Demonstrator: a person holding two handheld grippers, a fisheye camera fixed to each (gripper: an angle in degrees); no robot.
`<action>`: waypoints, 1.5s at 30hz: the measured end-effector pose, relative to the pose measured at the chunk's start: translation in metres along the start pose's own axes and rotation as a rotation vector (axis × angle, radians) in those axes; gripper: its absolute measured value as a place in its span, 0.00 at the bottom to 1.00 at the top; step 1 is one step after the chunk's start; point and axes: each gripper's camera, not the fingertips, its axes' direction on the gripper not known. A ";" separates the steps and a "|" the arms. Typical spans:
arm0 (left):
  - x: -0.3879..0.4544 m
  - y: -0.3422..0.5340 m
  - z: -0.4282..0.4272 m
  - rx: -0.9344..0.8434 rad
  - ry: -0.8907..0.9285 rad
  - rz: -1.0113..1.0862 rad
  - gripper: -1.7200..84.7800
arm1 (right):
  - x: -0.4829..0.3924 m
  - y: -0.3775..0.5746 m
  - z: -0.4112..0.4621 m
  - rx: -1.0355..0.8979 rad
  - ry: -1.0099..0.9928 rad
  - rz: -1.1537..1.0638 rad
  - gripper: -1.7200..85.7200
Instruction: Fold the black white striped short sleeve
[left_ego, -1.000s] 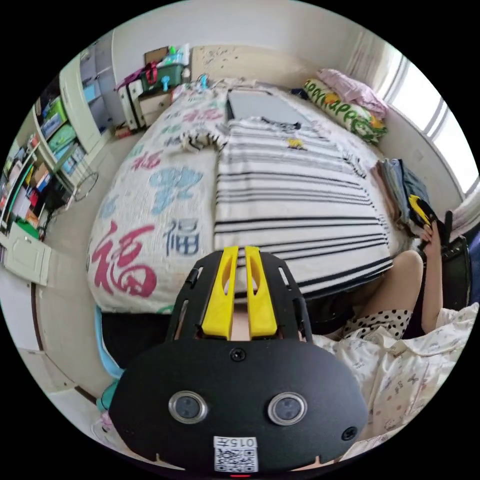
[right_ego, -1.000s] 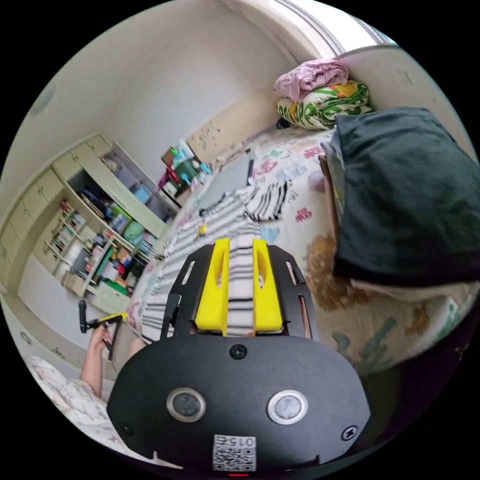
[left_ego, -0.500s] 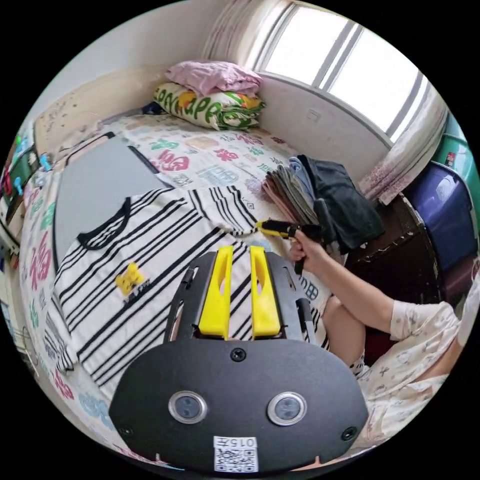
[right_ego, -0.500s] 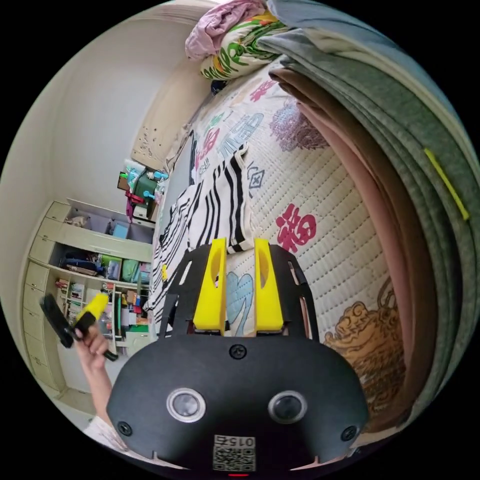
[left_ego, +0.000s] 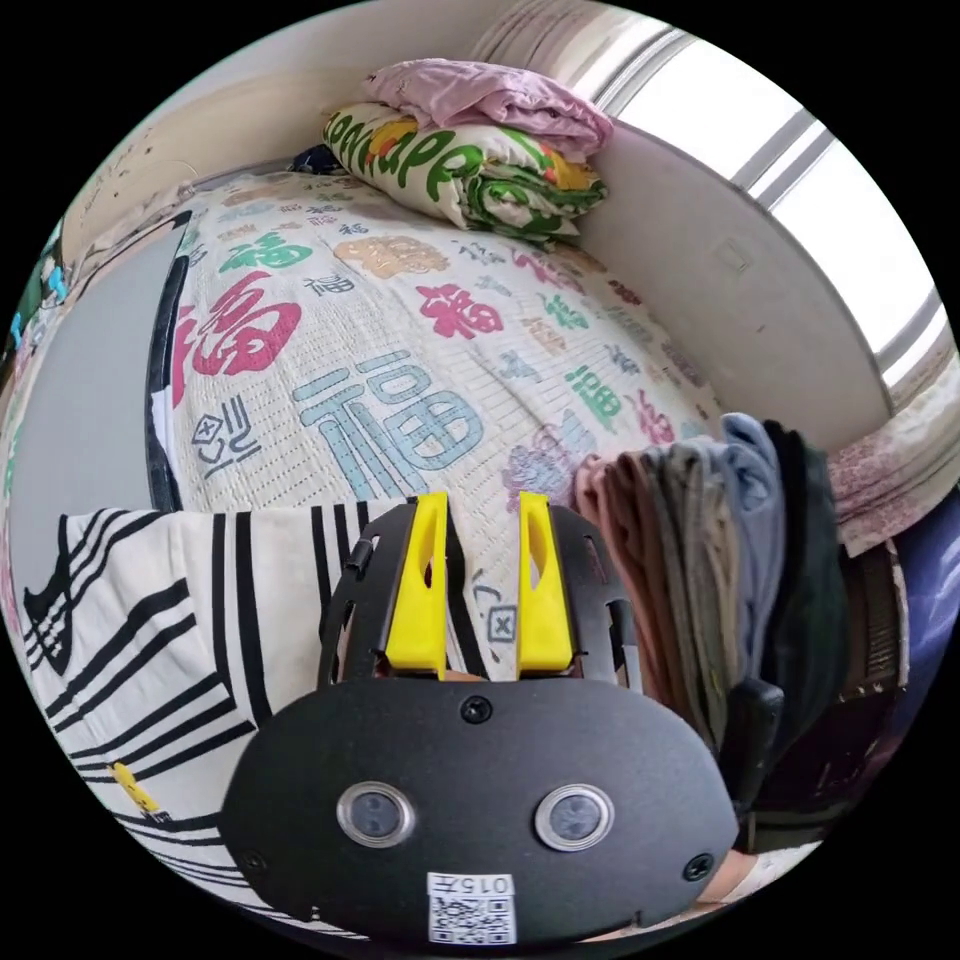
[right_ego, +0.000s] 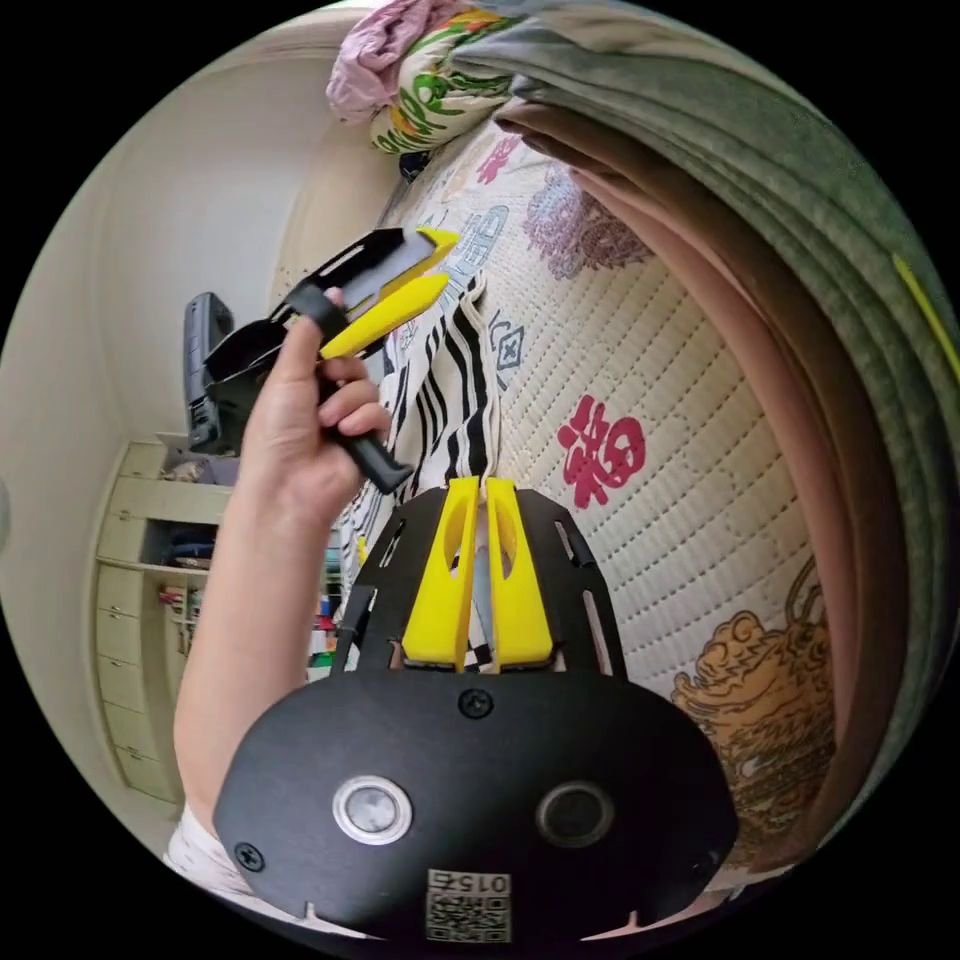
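Shirt (left_ego: 170, 620) is laid flat on the bedspread (left_ego: 400, 330), striped black and white, with a small yellow print (left_ego: 132, 790) on the chest that's too small to be read. In the left gripper view the left gripper (left_ego: 478, 520) is seen with its yellow jaws parted, nothing between them; the tips sit over the sleeve's edge, and whether they touch it can't be told. In the right gripper view the right gripper (right_ego: 478, 490) is seen with its jaws almost together, pinched on the sleeve's striped hem (right_ego: 470, 440). The left gripper (right_ego: 430, 265) is also caught there, held in a hand (right_ego: 300, 420), jaws apart, just above the same sleeve. Writing-wise, the bedspread is covered in big printed Chinese characters, mostly 福, in red (right_ego: 600, 450), pale blue (left_ego: 395, 420), green and pink. Green lettering is printed on the rolled quilt (left_ego: 460, 180) at the head of the bed, but it can't be made out. A pink cloth (left_ego: 490, 95) is piled on top of that quilt. A stack (left_ego: 720, 560) of folded clothes is parked just beside the sleeve, by the wall under the window. A grey board (left_ego: 80, 390) is lying on the bed next to the collar.
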 end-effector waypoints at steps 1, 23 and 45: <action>0.002 -0.004 0.008 -0.023 -0.035 -0.015 0.15 | -0.001 -0.004 0.000 -0.005 0.000 0.001 0.03; -0.151 0.254 -0.265 0.406 -0.138 -0.120 0.02 | -0.151 0.055 0.035 -0.125 0.094 -0.669 0.03; -0.089 0.307 -0.237 0.146 -0.037 0.290 0.10 | -0.081 -0.040 0.045 -0.219 -0.183 -0.371 0.11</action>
